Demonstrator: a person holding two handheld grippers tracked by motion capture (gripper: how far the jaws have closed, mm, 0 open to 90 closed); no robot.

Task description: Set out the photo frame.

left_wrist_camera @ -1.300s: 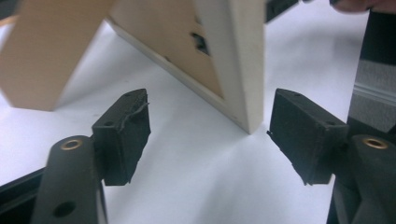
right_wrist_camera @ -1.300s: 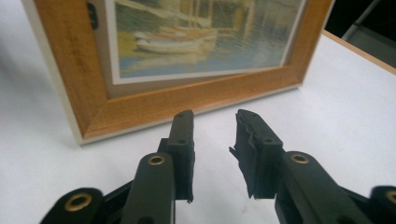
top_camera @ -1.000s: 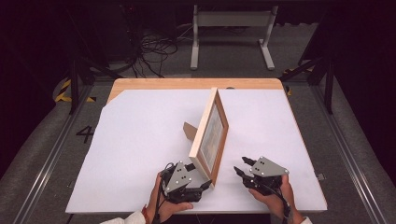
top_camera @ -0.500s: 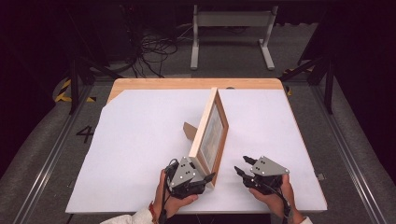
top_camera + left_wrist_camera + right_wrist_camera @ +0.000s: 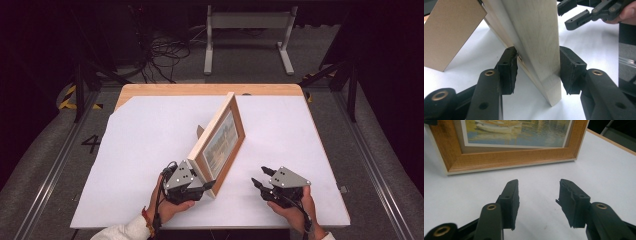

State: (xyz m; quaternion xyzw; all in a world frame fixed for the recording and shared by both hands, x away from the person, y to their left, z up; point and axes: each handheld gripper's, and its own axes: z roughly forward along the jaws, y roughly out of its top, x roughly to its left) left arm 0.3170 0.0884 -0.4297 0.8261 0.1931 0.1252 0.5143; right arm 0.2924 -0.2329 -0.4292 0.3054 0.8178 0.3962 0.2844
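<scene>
White table [image 5: 125,150] bears a wooden frame [image 5: 220,142], standing tilted on its prop [image 5: 449,32]. The left gripper [image 5: 537,72] straddles the frame's near corner, jaws narrow, one pad touching wood, the other just short. Squeeze evenly and low to avoid tipping it. The right gripper [image 5: 537,202] waits wide, just before the frame's front, holding nothing.
</scene>
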